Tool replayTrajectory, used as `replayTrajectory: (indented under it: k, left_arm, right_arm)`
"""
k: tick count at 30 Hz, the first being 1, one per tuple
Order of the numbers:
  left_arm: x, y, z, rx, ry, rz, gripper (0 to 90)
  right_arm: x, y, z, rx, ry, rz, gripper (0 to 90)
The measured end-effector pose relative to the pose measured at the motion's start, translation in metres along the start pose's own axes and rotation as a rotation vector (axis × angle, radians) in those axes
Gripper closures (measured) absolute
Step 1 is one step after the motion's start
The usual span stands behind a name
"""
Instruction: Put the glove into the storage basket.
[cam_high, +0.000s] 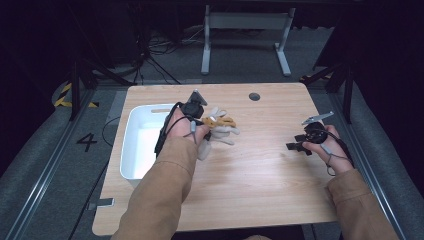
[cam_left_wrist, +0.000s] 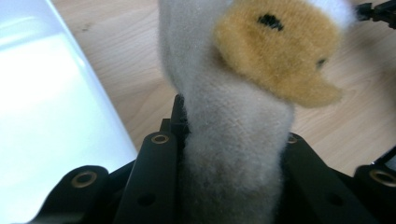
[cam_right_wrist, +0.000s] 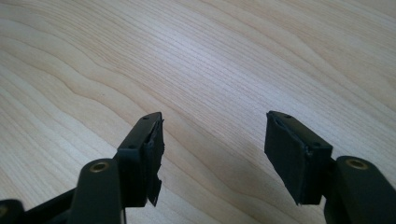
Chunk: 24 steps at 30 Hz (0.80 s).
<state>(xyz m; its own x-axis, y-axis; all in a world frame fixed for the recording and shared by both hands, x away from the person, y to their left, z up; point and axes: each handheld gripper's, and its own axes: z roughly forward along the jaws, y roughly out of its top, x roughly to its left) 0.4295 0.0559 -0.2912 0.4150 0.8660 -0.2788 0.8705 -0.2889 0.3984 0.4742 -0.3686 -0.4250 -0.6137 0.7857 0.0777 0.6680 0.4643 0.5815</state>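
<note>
A plush toy (cam_high: 220, 129), pale grey with a tan-yellow patch, hangs just above the table beside the white bin (cam_high: 131, 150). My left gripper (cam_high: 206, 131) is shut on it. In the left gripper view the plush toy (cam_left_wrist: 233, 140) stands squeezed between the two black jaws, its yellow patch (cam_left_wrist: 280, 56) above them. My right gripper (cam_high: 296, 146) is held over the right part of the table, apart from the toy. In the right gripper view the right gripper (cam_right_wrist: 212, 154) is open over bare wood with nothing between its fingers.
The white bin (cam_left_wrist: 46, 116) lies at the table's left side, close to my left hand. A round dark grommet (cam_high: 254, 96) sits near the table's far edge. Beyond the table stand a white metal frame (cam_high: 245, 35) and floor cables.
</note>
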Motion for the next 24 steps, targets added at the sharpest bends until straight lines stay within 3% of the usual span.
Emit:
replayTrajectory:
  k: [10,17,24]
  left_arm:
    - [0.016,0.006,-0.008,-0.002,0.012,-0.085,72.7]
    - [0.027,0.011,-0.017,-0.014,0.054,-0.149,72.6]
    - [0.036,0.009,-0.023,-0.026,0.075,-0.184,72.6]
  right_arm:
    - [-0.001,-0.006,-0.004,0.057,0.014,-0.012,39.1]
    - [-0.003,-0.012,-0.009,0.055,0.009,-0.003,39.0]
    - [-0.004,-0.013,-0.010,0.055,0.009,0.002,38.7]
